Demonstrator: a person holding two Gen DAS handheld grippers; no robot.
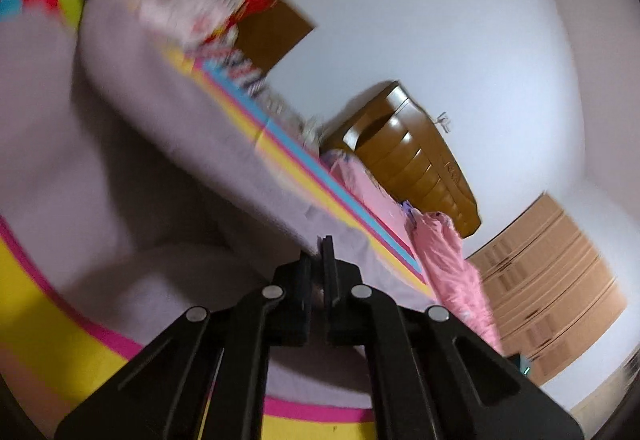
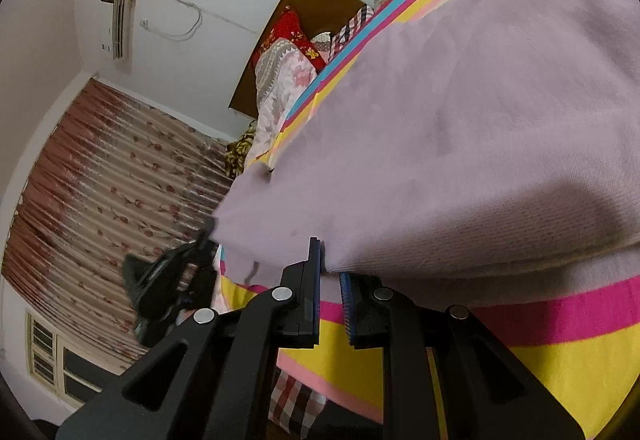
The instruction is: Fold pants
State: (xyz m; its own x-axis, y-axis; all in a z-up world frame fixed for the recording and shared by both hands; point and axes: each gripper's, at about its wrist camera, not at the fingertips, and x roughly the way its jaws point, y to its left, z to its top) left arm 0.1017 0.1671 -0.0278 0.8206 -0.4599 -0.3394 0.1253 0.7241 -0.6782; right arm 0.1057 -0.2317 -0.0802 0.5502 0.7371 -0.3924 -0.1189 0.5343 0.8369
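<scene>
**Both grippers pinch the lilac pants over the bed**

The left gripper (image 1: 323, 252) has its jaws closed on the pants (image 1: 132, 168) edge. The right gripper (image 2: 329, 272) clamps a fold, jaws nearly closed. The pants (image 2: 460, 144) drape across the striped blanket (image 2: 540, 360) near the bed's edge.

Plain white walls (image 1: 440, 20) enclose the room. A dark wooden headboard (image 1: 416, 156) stands against one wall, with a pale wooden wardrobe (image 1: 552, 288) further along it. On another wall hangs an air conditioner (image 2: 118, 22) with a cable looping away from it. Below it a floral curtain (image 2: 112, 176) hangs in brown and pink pleats, beside a barred window (image 2: 44, 352).
</scene>
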